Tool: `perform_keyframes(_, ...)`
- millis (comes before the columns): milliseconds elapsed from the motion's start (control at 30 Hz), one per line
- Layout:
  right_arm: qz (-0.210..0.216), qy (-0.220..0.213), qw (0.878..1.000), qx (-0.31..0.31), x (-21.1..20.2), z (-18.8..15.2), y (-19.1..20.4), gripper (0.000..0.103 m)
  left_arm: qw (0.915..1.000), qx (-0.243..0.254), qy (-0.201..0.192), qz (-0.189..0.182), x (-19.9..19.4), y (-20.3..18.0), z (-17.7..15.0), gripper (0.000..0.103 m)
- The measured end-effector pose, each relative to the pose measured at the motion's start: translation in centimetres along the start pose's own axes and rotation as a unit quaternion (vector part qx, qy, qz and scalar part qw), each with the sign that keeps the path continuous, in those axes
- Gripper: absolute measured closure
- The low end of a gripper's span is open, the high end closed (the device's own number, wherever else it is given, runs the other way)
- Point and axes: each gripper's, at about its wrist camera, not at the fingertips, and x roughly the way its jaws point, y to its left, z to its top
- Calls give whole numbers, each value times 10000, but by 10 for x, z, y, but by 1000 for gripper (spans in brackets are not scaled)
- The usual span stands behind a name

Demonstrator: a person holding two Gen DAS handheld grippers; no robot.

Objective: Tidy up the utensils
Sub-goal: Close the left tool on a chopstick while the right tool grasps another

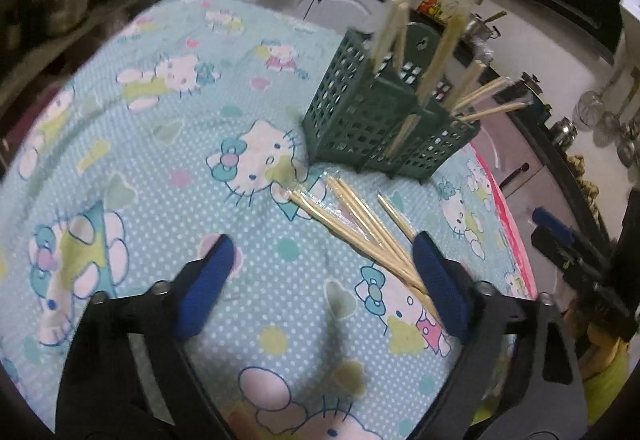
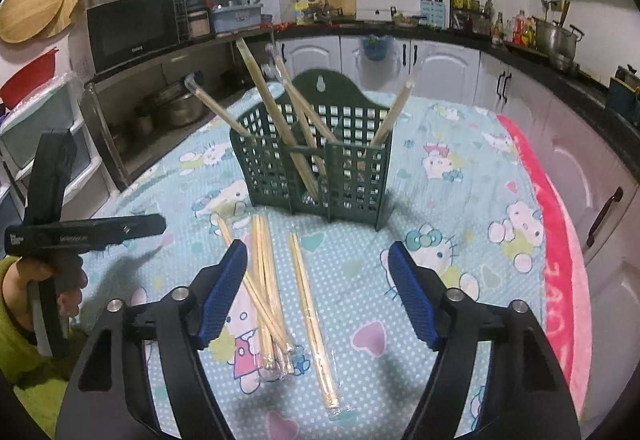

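My right gripper (image 2: 316, 292) hung with jaws apart, straddling the lone wrapped chopstick pair (image 2: 310, 304), which lay lengthwise toward the green holder (image 2: 316, 164).

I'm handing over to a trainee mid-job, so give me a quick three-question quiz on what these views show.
1. True or false: the green basket already holds some wrapped chopsticks.
2. The single wrapped pair lies: A) between the right claw's fingers, untouched; B) clamped in it; C) inside the basket.
3. What covers the table?

Key:
1. True; several pairs stand tilted in it.
2. A; the jaws are open.
3. A light blue cartoon-cat cloth, where the loose chopstick bundle also lies.
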Motion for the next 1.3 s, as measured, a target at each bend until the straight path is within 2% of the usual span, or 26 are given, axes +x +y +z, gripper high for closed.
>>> perform_keyframes(67,56,109,9999,-12,7,-2,0,43,9998,-155,115,-107,8,4,2,41)
perform_keyframes(233,142,334,9993,-65,22,-6,3,61,9977,-505,357,-289,25,12,8,56)
perform_keyframes(333,219,436,9988,-79,30,-7,4,69,9963,-646,436,-354,32,14,12,58)
perform_keyframes(500,348,585,9976,-156,44,-6,10,74,9952,-728,537,-374,44,14,20,59)
perform_keyframes(633,476,713,9960,-235,59,-2,17,75,9950,-726,595,-339,52,12,26,59)
perform_keyframes(867,673,1070,9914,-345,93,2,30,77,9928,-867,825,-64,74,17,31,59)
perform_keyframes(1100,714,1411,9864,-451,125,5,38,80,9919,-946,850,29,85,22,39,60)
perform_keyframes(1200,700,1496,9849,-515,136,7,41,80,9924,-893,836,99,85,21,38,66)
perform_keyframes(1300,650,1610,9831,-578,147,7,46,83,9932,-776,824,270,85,21,38,80)
